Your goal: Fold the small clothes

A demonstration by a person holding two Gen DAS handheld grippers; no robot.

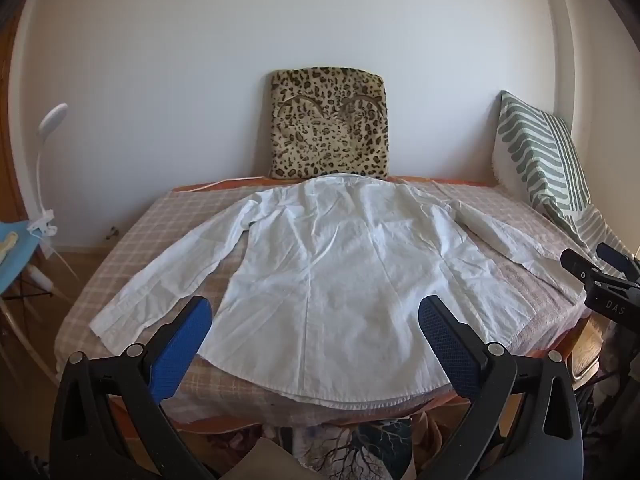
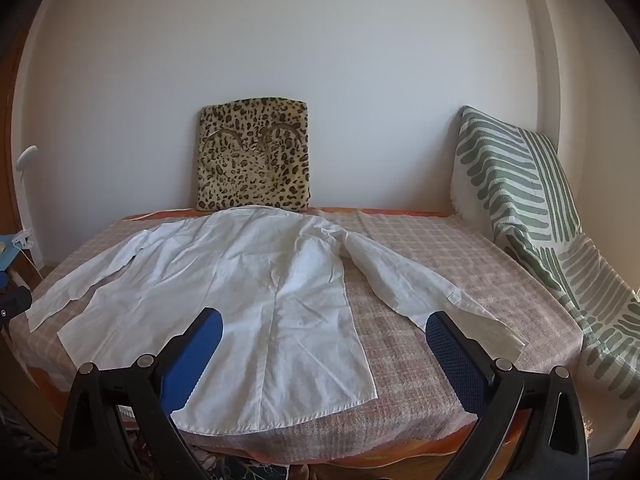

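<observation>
A small white long-sleeved shirt (image 1: 340, 280) lies flat, back up, on a checked cloth (image 1: 152, 232) over the table, collar at the far side, both sleeves spread out. It also shows in the right wrist view (image 2: 240, 292). My left gripper (image 1: 316, 320) is open and empty, hovering above the shirt's near hem. My right gripper (image 2: 324, 332) is open and empty, near the shirt's right hem and right sleeve cuff (image 2: 480, 316). The right gripper's black body (image 1: 608, 284) shows at the right edge of the left wrist view.
A leopard-print cushion (image 1: 330, 124) leans on the wall behind the collar. A green-striped pillow (image 2: 532, 208) lies at the table's right side. A white clip lamp (image 1: 44, 184) and a blue surface (image 1: 16, 248) stand at the left. The table's near edge (image 2: 360, 452) is just below the grippers.
</observation>
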